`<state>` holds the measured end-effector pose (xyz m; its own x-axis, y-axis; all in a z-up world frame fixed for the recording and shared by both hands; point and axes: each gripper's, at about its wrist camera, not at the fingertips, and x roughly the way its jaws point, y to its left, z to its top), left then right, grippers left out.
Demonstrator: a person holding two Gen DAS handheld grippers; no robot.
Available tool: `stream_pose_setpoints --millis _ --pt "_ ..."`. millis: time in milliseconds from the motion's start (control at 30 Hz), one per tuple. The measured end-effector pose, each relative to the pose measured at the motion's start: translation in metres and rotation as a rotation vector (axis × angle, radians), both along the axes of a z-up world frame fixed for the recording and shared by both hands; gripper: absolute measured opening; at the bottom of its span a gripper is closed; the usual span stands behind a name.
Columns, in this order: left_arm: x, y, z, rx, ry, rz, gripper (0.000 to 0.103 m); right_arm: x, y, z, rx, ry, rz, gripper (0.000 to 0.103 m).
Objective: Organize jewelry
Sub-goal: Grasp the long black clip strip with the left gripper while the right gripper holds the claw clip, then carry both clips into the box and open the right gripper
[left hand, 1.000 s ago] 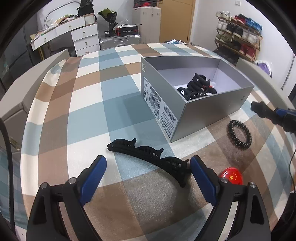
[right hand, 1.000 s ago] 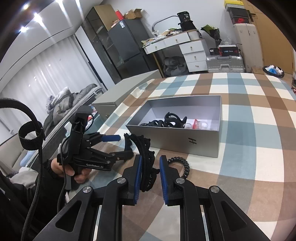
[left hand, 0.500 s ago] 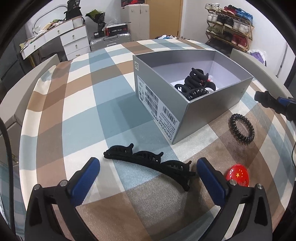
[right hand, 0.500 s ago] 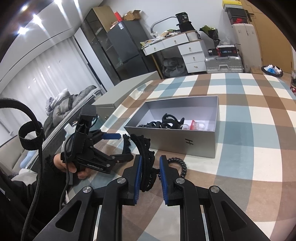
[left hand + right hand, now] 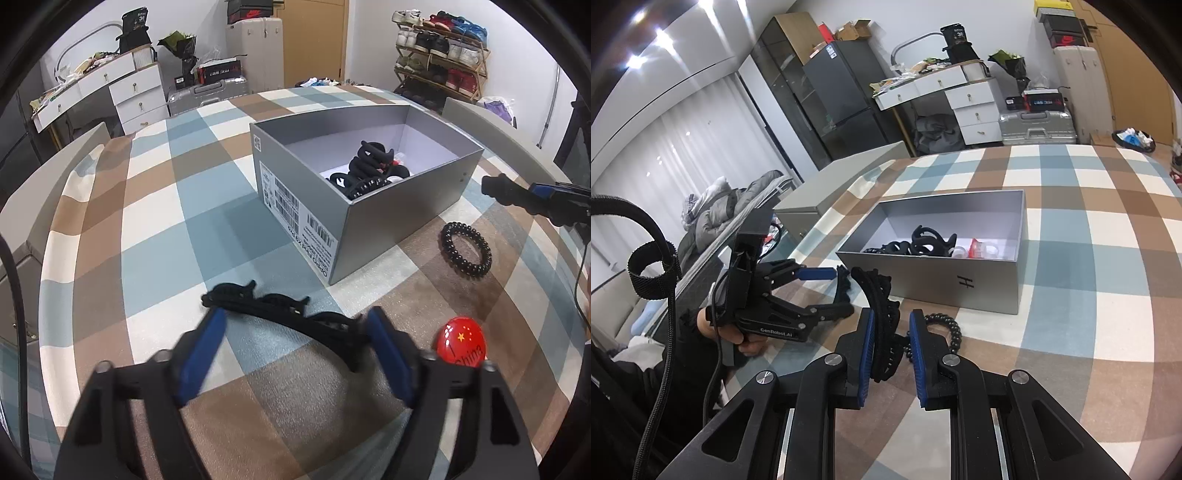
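A long black hair clip (image 5: 280,306) lies on the checked tablecloth in front of the open grey box (image 5: 369,229). My left gripper (image 5: 295,317) straddles it, one blue pad at each end, and the jaws are closing. I cannot see the pads pressing on the clip. The right wrist view shows the same: left gripper (image 5: 840,291) around the clip (image 5: 875,291). My right gripper (image 5: 890,317) hovers with a narrow gap and holds nothing. It hangs above a black spiral hair tie (image 5: 945,325) beside the box (image 5: 923,277). In the left wrist view, the right gripper (image 5: 491,186) is near the box's right corner.
The box holds several black hair accessories (image 5: 369,166). A red round badge (image 5: 461,345) lies right of the left gripper, with the spiral tie (image 5: 466,249) beyond it. A hand (image 5: 746,339) grips the left tool. White drawers (image 5: 136,92) and a shoe rack (image 5: 439,48) stand beyond the table.
The left jaws first spread wider, then came in around the ends of the long clip, and the view rolled slightly. The right gripper and all the items stayed put.
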<state>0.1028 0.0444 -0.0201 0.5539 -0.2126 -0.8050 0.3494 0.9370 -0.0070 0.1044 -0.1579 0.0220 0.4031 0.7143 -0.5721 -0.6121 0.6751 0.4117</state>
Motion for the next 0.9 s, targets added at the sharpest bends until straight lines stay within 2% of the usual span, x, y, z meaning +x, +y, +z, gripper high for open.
stream_pose_setpoints --millis 67,200,400,533,633,700,733,900 --pt "0.000 0.002 0.001 -0.002 -0.001 0.002 0.052 0.000 0.001 0.000 0.000 -0.002 0.002 0.018" --pt "-0.006 0.007 0.002 -0.007 -0.003 0.023 0.040 0.001 0.002 0.001 -0.002 -0.004 0.003 0.018" --pt "-0.021 0.025 0.002 -0.029 0.005 0.144 0.041 0.002 0.001 0.001 -0.003 -0.005 0.000 0.018" --pt "-0.012 0.032 0.003 -0.103 0.010 0.235 0.044 0.005 -0.001 0.000 -0.001 -0.004 -0.010 0.018" --pt "0.000 0.027 0.001 -0.093 0.008 0.288 0.044 0.005 -0.002 0.001 0.000 -0.005 -0.015 0.018" --pt "0.002 0.023 0.000 -0.085 0.003 0.291 0.031 0.004 -0.002 0.002 -0.002 -0.007 -0.015 0.018" --pt "0.002 0.021 0.000 -0.085 0.003 0.282 0.013 0.004 -0.003 0.002 -0.003 -0.007 -0.016 0.018" --pt "-0.009 0.020 0.002 -0.075 -0.029 0.285 0.013 0.006 -0.005 0.001 -0.002 -0.003 -0.028 0.018"
